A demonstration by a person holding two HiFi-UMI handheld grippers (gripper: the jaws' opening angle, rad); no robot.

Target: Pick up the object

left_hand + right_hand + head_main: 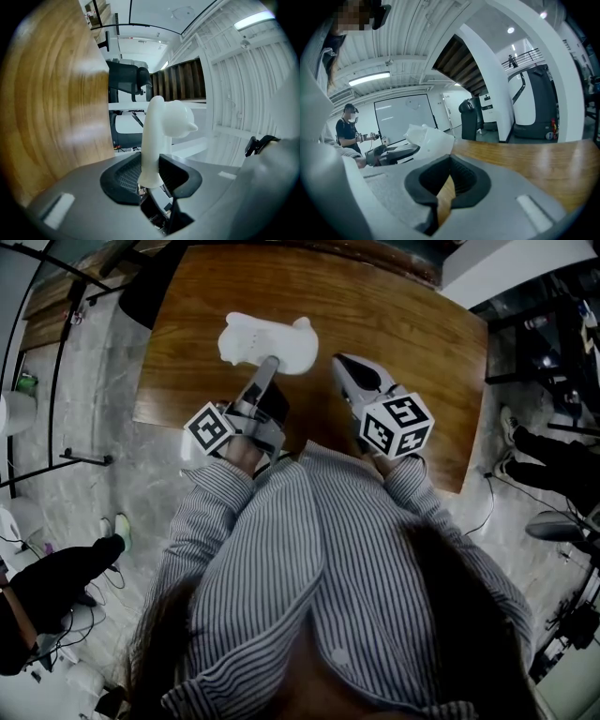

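A white, animal-shaped moulded object (267, 341) lies over the far part of the wooden table (412, 343). My left gripper (266, 367) reaches in from the near side and is shut on its near edge. In the left gripper view the object (164, 126) stands up between the black pads (123, 180), pinched at its lower end. Whether it rests on the wood or hangs just above it I cannot tell. My right gripper (343, 366) hovers to the object's right with nothing in it. Its jaws are shut (449, 176). The right gripper view also catches the object (429, 140).
The table's near edge runs just in front of the person's striped shirt (309, 549). A black chair (150, 282) stands at the far left corner. Black stand legs (56, 460) and a dark-sleeved person (56, 582) are on the floor to the left, and a shoe (511, 427) to the right.
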